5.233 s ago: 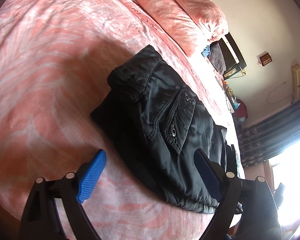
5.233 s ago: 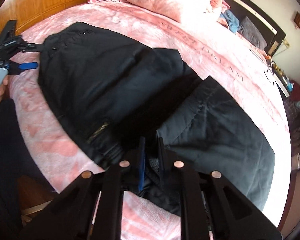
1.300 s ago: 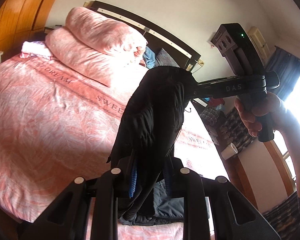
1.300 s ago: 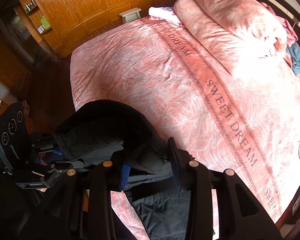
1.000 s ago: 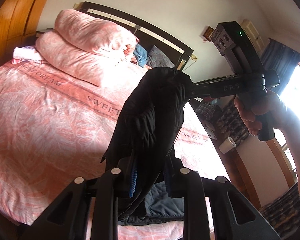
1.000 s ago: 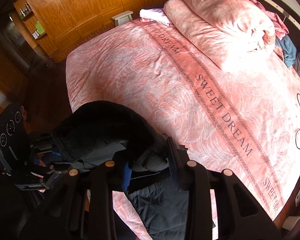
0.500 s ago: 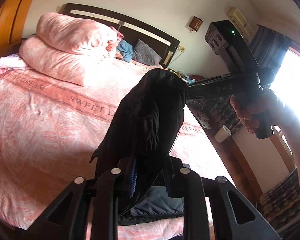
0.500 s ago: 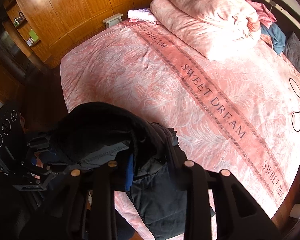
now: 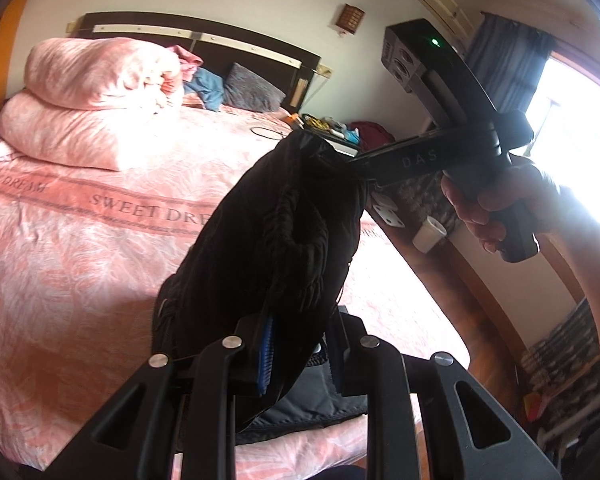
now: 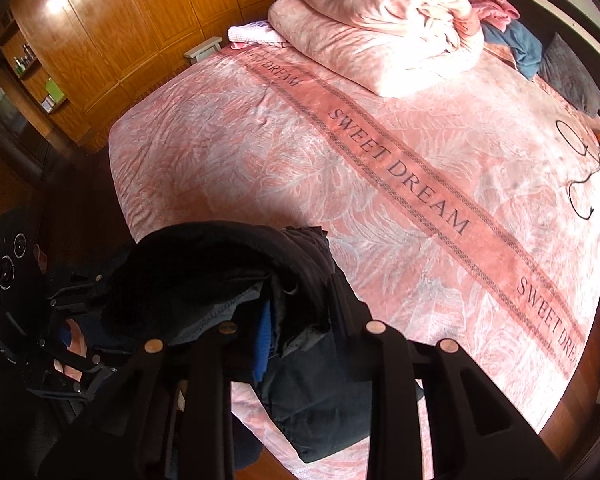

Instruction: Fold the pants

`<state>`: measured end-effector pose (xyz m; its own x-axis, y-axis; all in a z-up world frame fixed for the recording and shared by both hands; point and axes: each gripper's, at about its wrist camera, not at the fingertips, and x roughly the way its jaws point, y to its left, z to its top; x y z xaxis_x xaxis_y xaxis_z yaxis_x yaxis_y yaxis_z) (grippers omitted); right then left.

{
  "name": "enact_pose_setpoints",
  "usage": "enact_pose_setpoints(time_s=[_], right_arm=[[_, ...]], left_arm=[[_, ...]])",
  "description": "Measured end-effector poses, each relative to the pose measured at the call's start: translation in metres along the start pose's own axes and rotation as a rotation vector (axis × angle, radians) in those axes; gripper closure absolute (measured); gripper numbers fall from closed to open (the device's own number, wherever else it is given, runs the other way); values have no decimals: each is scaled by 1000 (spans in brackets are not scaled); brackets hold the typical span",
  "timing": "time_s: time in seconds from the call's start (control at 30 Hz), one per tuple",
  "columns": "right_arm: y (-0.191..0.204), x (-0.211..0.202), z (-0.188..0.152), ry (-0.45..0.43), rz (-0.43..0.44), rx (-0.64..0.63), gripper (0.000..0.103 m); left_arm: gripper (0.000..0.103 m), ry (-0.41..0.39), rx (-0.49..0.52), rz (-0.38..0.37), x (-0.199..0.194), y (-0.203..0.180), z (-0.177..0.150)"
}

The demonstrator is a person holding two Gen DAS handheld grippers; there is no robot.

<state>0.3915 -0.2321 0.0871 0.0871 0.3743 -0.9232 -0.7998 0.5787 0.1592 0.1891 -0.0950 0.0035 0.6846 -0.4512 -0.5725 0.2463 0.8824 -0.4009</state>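
Observation:
The black pants (image 9: 284, 240) hang in the air above the near edge of the pink bed, stretched between both grippers. My left gripper (image 9: 300, 348) is shut on one end of the waistband. My right gripper (image 10: 296, 328) is shut on the other end; it shows in the left wrist view (image 9: 340, 160) at upper right, held by a hand. In the right wrist view the pants (image 10: 220, 272) bunch between the fingers and the legs drape down onto the bed edge. The left gripper (image 10: 72, 308) shows at lower left there.
The bed (image 10: 380, 168) has a pink "SWEET DREAM" cover, a rolled pink duvet (image 10: 380, 28) and pillows at the headboard (image 9: 204, 36). A black cable (image 10: 580, 176) lies at the bed's right side. Wooden wardrobes (image 10: 112, 28) stand to the left; a window (image 9: 572, 92) is right.
Both grippers, earlier low over the pants on the bed, now hold them lifted. Over the last second the view has swung right and the pants hang a little further over the bed edge.

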Motion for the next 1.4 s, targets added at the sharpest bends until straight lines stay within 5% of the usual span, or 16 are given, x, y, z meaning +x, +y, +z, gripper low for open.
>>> enact_pose_setpoints(time_s=[0.77, 1.4], right_arm=[[-72, 10, -96, -12, 4, 129, 80], [-129, 55, -163, 12, 37, 222, 81]], left_arm=[[81, 168, 126, -46, 88, -76, -35], [81, 304, 223, -6, 162, -113, -76]])
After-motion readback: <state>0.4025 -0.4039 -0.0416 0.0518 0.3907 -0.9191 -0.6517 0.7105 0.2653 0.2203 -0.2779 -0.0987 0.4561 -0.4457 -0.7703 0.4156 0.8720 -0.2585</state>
